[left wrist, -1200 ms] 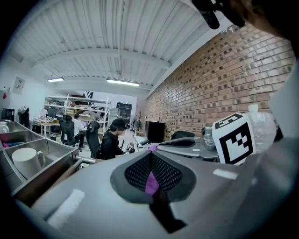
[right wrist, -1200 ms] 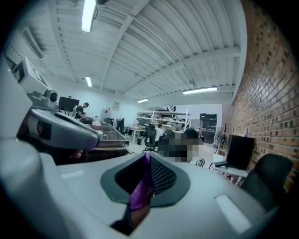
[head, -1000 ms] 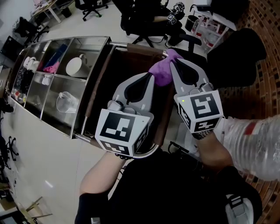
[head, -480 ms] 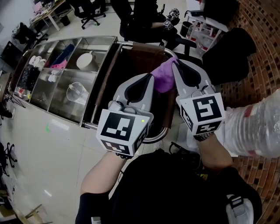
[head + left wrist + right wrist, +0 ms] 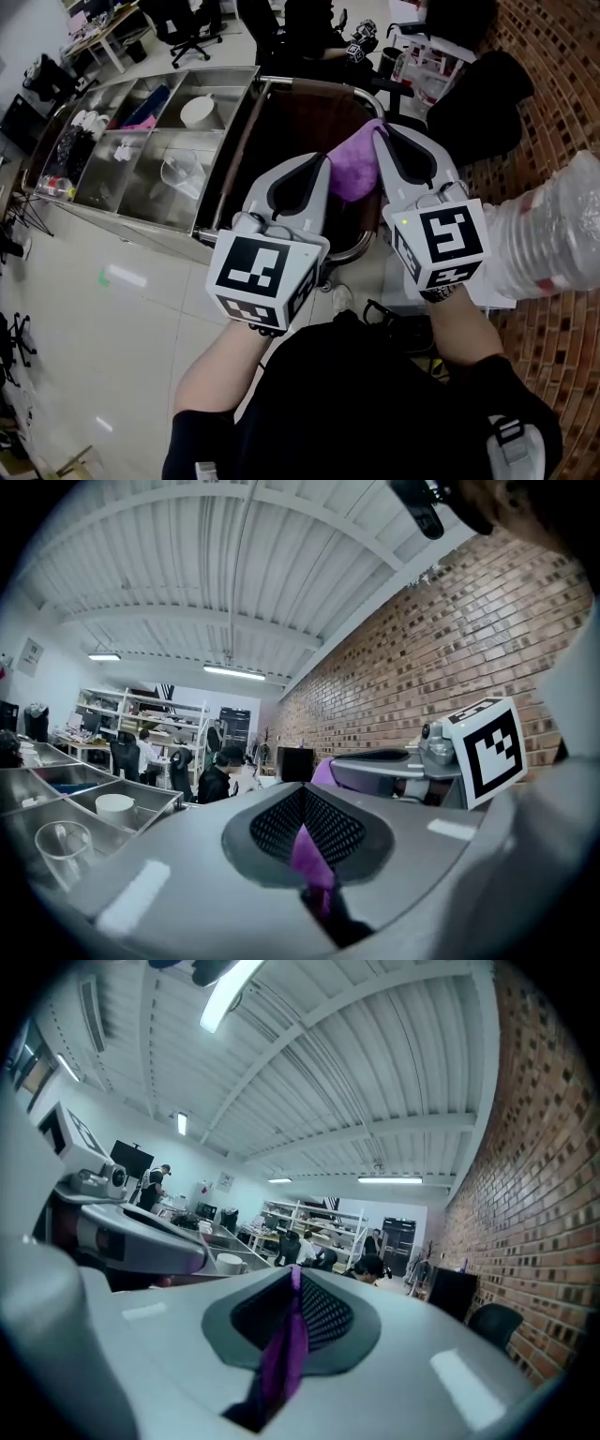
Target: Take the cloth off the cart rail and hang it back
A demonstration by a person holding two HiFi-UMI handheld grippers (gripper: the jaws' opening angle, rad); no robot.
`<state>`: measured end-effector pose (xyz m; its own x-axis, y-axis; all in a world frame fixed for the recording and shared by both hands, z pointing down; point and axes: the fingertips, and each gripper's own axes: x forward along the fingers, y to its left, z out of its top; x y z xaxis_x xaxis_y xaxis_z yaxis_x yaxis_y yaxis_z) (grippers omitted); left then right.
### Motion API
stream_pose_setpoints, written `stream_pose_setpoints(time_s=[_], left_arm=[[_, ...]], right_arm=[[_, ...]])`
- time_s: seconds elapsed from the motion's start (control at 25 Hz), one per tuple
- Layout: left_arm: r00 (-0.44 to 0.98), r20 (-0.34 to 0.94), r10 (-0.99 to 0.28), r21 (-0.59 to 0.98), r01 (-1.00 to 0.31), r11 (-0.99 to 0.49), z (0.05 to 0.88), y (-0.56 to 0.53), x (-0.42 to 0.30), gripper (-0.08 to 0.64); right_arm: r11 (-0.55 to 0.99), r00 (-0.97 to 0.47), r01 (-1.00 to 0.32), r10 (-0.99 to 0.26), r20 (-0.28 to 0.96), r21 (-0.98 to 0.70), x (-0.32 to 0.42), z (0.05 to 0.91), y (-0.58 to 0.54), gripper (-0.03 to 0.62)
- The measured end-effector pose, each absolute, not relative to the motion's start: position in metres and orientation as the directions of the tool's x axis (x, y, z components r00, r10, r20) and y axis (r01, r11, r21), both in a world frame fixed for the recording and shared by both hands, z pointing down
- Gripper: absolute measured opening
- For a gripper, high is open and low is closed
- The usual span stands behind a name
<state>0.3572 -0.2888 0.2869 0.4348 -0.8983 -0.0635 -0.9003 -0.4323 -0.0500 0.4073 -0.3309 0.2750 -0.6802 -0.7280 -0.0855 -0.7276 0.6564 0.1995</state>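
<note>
A purple cloth (image 5: 354,167) hangs bunched between my two grippers in the head view, above the cart's curved handle rail (image 5: 349,250). My left gripper (image 5: 317,169) is shut on the cloth's left edge; a purple strip (image 5: 309,860) shows pinched between its jaws in the left gripper view. My right gripper (image 5: 380,134) is shut on the cloth's right edge, and a purple fold (image 5: 286,1354) runs down between its jaws in the right gripper view. Both grippers are held up close together, and the cloth is clear of the rail.
The steel cart (image 5: 217,141) has several compartments holding a white bowl (image 5: 201,110), a clear cup (image 5: 181,171) and small items. Black office chairs (image 5: 478,103) and a brick wall (image 5: 548,84) stand to the right. People sit at desks farther back.
Both grippers with the cloth have risen slightly relative to the cart; the cart and rail sit lower and nearer in the head view. Both grips stay the same.
</note>
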Motion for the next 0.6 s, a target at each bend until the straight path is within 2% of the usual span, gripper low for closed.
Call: stream_pose_setpoints(time_s=[0.6], left_arm=[[0.476, -0.075, -0.876, -0.057, -0.879, -0.473, 0.278, -0.200, 0.351, -0.003]], right_arm=[[0.620, -0.652, -0.755, -0.746, -0.138, 0.214, 0.408, 0.249, -0.228, 0.025]])
